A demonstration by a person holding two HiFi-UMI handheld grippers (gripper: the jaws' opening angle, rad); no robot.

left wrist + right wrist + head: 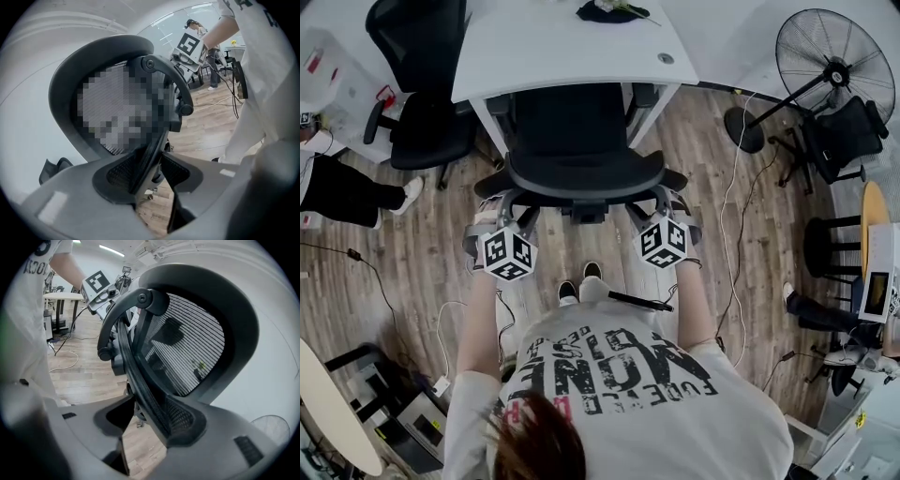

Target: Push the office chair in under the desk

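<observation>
Grey jaws fill the bottom of both gripper views, and each pair is closed on the rim of the backrest [581, 178] of the office chair [572, 122]. The left gripper [152, 176] pinches the black frame edge on its side. The right gripper [150, 420] clamps the matching edge on the other.

From above, the chair faces the white counter [553, 47]. Its front looks to be tucked under the counter's edge, while the backrest stands out over the wooden floor [422, 244]. The person stands right behind it, arms out, a gripper at either end of the backrest.

I'd judge the push to be under way but not finished. What's wanted next is an even shove forward from both sides, so the chair rolls straight and doesn't swivel or catch on the counter's supports.

Further out, a second black chair [422, 84] sits at the counter's left corner. A standing fan [830, 61] is well off to the right, and cables trail across the floor.
</observation>
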